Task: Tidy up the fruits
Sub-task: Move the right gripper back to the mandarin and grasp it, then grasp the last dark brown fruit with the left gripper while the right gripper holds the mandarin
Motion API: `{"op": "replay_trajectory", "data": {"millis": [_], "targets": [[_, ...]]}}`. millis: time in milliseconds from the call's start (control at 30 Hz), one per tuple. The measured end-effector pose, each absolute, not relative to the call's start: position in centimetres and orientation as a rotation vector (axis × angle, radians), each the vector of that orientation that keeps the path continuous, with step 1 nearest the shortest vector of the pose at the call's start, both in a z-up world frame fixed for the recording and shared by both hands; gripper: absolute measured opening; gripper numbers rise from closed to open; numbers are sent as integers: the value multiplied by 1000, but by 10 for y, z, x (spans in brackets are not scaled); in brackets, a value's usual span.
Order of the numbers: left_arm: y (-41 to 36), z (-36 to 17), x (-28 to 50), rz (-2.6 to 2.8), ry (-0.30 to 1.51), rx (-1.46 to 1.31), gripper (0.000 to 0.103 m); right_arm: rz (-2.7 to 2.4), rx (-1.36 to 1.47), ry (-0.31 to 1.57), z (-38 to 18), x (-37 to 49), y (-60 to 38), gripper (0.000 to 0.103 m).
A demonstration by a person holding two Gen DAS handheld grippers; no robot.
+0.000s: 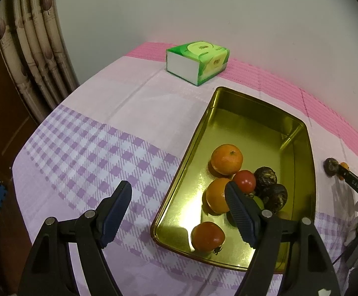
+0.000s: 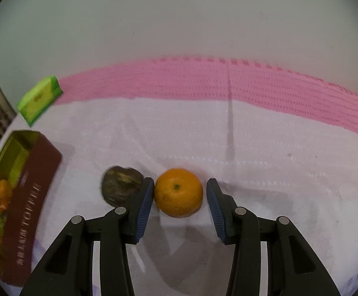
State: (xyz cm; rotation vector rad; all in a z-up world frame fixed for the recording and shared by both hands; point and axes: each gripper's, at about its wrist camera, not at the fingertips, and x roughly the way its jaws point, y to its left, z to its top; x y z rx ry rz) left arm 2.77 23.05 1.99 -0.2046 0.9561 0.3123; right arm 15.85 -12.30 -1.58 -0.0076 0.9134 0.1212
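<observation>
A gold tin tray (image 1: pixel 299 133) lies on the tablecloth and holds two oranges (image 1: pixel 226 159), two red tomatoes (image 1: pixel 207 235), two dark wrinkled fruits (image 1: pixel 265 175) and a green fruit partly hidden by my finger. My left gripper (image 1: pixel 179 193) is open and empty above the tray's near left edge. My right gripper (image 2: pixel 180 191) is open around an orange (image 2: pixel 178 192) on the cloth; the left finger touches it, the right finger stands apart. A dark wrinkled fruit (image 2: pixel 121 185) lies just left of that finger. The tray (image 2: pixel 34 180) shows its red side wall at the left.
A green tissue box (image 1: pixel 198 62) stands at the back of the table, near the wall; it also shows in the right wrist view (image 2: pixel 39 98). A curtain (image 1: pixel 31 46) hangs at the left. The table's left edge (image 1: pixel 23 153) drops off near the checked cloth.
</observation>
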Motion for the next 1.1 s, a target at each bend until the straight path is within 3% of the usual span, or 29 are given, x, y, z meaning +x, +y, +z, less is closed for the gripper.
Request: {"op": "replay_trajectory", "data": {"millis": [500,1100], "targets": [[204,33,35,265,953,-122,75,122,-72,897,-17,146,-119,41],[51,42,90,-87,958,24,76,18,-60,894,-14,125,-182,40]]}}
